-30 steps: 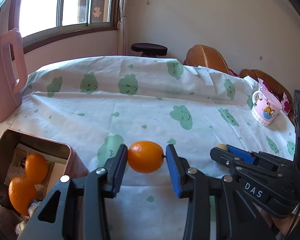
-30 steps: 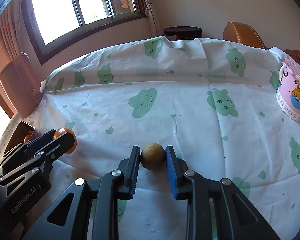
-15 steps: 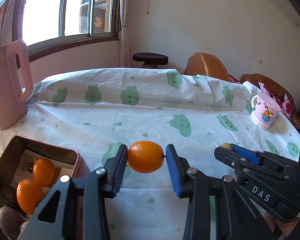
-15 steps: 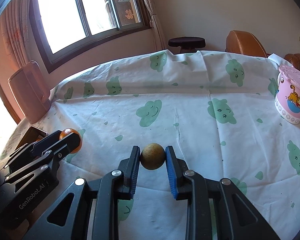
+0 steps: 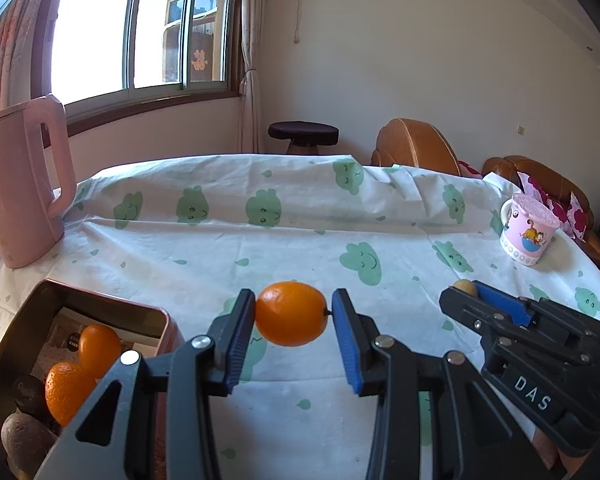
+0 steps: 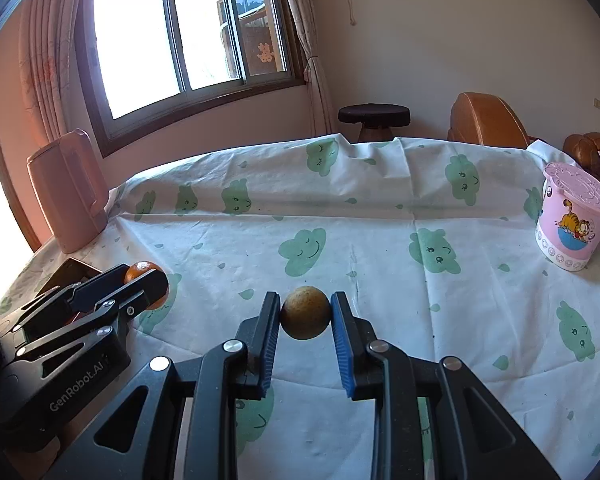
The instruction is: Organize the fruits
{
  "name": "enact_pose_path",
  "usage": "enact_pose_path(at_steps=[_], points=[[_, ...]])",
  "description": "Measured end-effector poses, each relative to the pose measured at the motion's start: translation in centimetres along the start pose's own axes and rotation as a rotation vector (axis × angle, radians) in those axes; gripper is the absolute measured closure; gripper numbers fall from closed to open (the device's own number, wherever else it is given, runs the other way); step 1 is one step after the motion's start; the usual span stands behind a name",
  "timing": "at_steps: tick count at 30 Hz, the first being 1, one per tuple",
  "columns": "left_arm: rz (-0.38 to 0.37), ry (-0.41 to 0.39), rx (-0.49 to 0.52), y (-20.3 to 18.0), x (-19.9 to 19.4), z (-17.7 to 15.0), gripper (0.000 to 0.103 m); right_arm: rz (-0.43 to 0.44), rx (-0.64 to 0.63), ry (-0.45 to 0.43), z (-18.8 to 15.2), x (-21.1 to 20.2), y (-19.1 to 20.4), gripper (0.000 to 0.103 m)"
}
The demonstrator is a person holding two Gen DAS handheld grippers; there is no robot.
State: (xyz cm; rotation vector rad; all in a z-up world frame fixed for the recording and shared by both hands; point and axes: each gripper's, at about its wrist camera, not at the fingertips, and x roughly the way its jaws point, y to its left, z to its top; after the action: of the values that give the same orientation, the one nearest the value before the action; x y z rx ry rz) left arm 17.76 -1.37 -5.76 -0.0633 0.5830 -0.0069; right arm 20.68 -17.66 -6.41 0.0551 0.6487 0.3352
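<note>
My left gripper is shut on a small orange fruit, held above the cloud-print tablecloth. At the lower left a pink-rimmed tin box holds two more oranges and dark fruits. My right gripper is shut on a small round brown fruit, also lifted off the cloth. In the left wrist view the right gripper shows at the right with the brown fruit at its tip. The right wrist view has the left gripper and its orange at the left.
A pink kettle stands at the table's far left. A pink cartoon mug with a lid sits at the far right. Brown chairs and a dark stool stand behind the table. The tablecloth is bare in the middle.
Both views have tilted upward, showing more wall and window, while each gripper keeps its fruit. The right gripper has risen a little.
</note>
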Motion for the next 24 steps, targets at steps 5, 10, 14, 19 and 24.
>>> enact_pose_path(at_steps=[5,10,14,19,24], points=[[0.007,-0.022,0.005,-0.1,-0.4,0.0,0.062,-0.006,-0.001,-0.025,-0.1,-0.5,0.0,0.075],[0.013,-0.048,0.007,-0.1,-0.9,0.0,0.062,-0.012,0.002,-0.058,-0.1,-1.3,0.0,0.075],[0.017,-0.060,0.007,-0.1,-1.1,-0.1,0.062,-0.013,0.005,-0.077,-0.2,-1.7,-0.1,0.075],[0.020,-0.076,0.010,-0.2,-1.4,-0.1,0.062,-0.014,0.013,-0.093,-0.2,-2.0,-0.2,0.075],[0.028,-0.100,0.020,-0.4,-1.9,-0.2,0.062,-0.017,0.017,-0.117,-0.3,-2.6,-0.3,0.075]])
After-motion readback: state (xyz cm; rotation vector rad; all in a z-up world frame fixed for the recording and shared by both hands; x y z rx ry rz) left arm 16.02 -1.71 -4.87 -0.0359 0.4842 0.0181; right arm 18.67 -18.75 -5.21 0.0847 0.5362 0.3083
